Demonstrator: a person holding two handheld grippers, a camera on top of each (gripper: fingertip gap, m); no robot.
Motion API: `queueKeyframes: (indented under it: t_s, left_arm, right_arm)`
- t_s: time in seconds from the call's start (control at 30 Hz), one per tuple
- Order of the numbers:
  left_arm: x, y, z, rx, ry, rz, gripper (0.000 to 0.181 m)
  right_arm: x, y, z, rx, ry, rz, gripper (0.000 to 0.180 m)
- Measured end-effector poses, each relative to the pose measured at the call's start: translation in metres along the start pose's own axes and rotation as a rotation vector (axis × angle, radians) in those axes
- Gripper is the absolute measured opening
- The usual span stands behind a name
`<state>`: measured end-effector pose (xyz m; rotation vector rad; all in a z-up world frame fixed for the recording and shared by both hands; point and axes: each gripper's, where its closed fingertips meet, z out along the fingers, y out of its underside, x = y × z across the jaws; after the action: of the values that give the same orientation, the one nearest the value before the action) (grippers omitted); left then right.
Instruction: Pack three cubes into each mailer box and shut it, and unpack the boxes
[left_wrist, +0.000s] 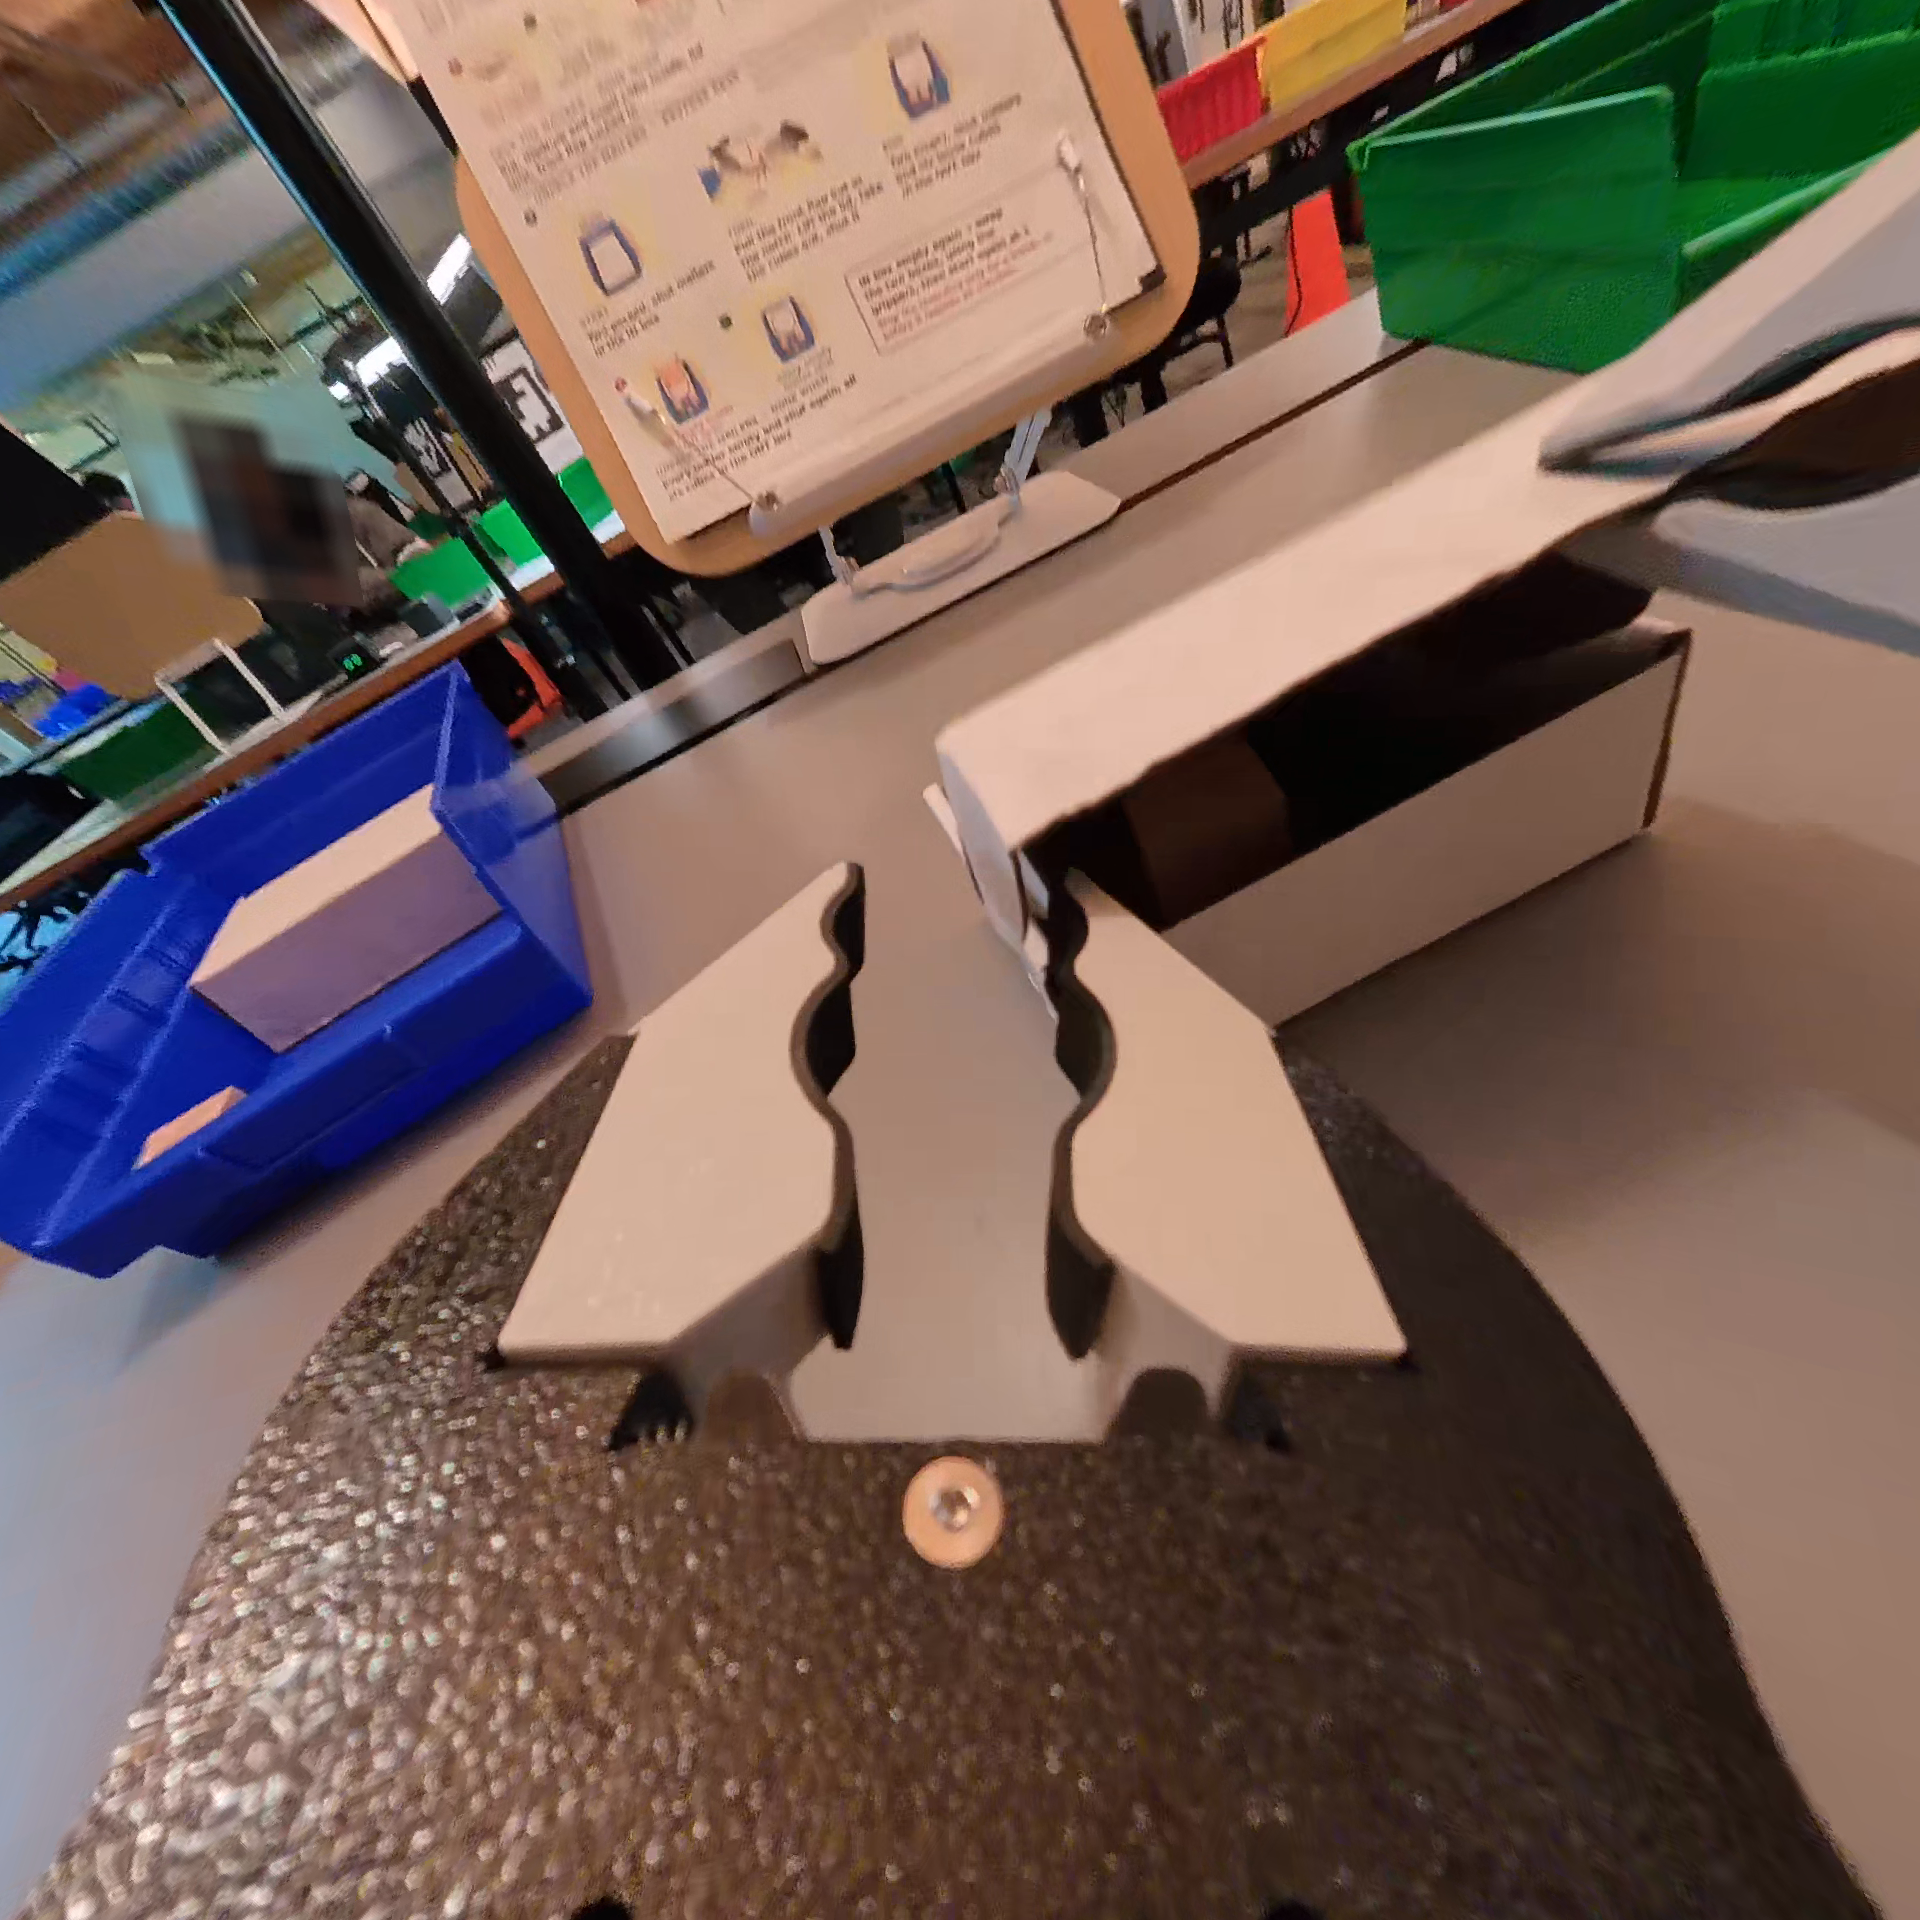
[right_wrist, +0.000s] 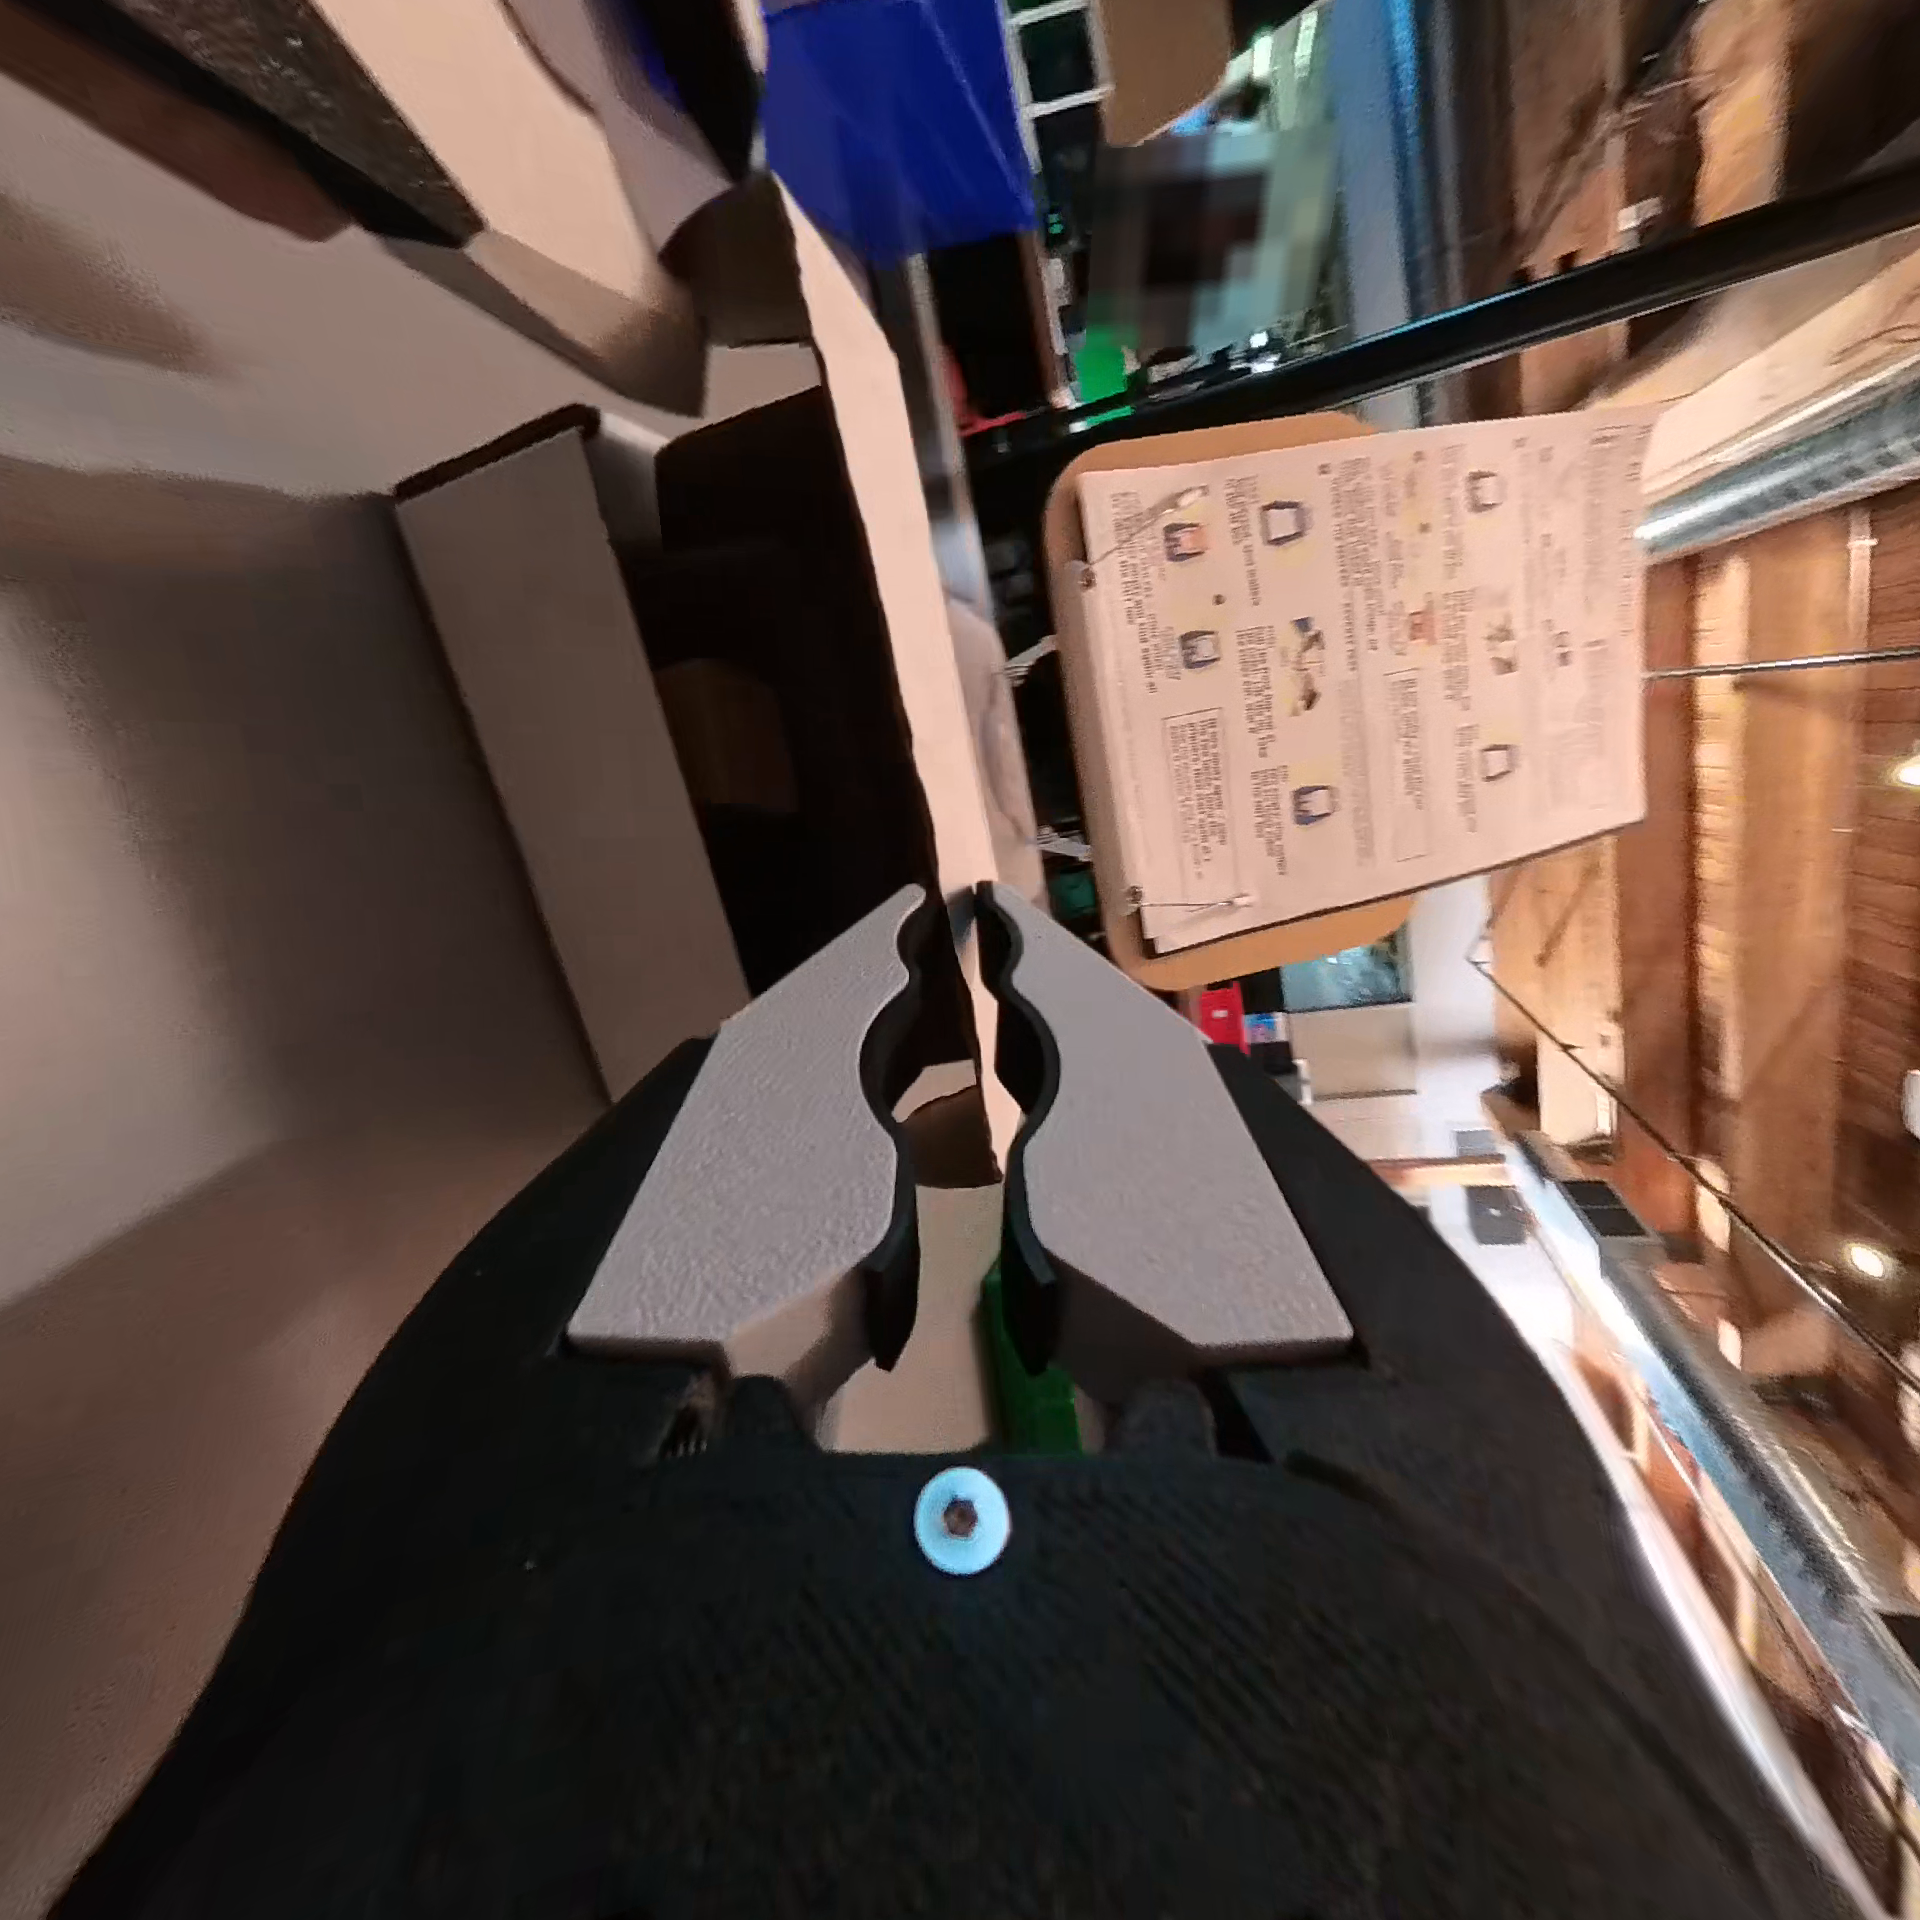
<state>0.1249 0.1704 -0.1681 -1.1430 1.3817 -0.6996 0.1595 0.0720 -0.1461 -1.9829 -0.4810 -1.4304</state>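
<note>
Here the right claw, turned sideways, pinches the lid of the box on the tabletop half-raised, exposing a cube, while the left claw waits apart, empty, just beside the box.

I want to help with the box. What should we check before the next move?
1. Right tool pinching the lid: ok, its fingers are closed on the lid's edge.
2. Lid lifted: ok, it is tilted up and the white box shows a gap.
3. Left tool free: ok, open and holding nothing, its tip near the box corner.
4. Three cubes inside: cannot tell, only something brown shows in the dark.
5. Blue bin in place: ok, on the table left of the box, with another white box in it.
</note>
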Motion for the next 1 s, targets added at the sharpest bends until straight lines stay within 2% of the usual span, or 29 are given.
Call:
queueKeyframes:
  t_s: [0.03,0.1,0.33,0.7,0.9,1.0]
  left_arm:
    - [0.002,-0.002,-0.002,0.008,0.001,0.009,0.031]
    - [0.010,0.000,-0.006,-0.005,0.035,0.038,0.006]
    - [0.027,0.032,-0.010,-0.180,0.147,0.134,0.007]
    - [0.038,0.042,-0.003,-0.267,0.317,-0.194,0.009]
    - [0.037,0.047,0.003,-0.297,0.312,-0.137,0.012]
    - [0.047,0.045,-0.002,-0.307,0.435,-0.191,0.028]
  right_arm:
    - [-0.004,0.000,-0.002,-0.003,-0.035,-0.004,0.004]
    - [-0.009,0.002,-0.005,-0.009,-0.057,-0.003,0.004]
    - [-0.039,0.011,-0.005,-0.043,-0.150,-0.004,0.003]
    - [-0.049,0.013,0.001,-0.022,-0.166,0.063,0.003]
    - [-0.052,0.016,0.006,-0.013,-0.138,0.094,0.007]
    - [-0.053,0.021,0.008,-0.044,-0.118,0.072,0.008]
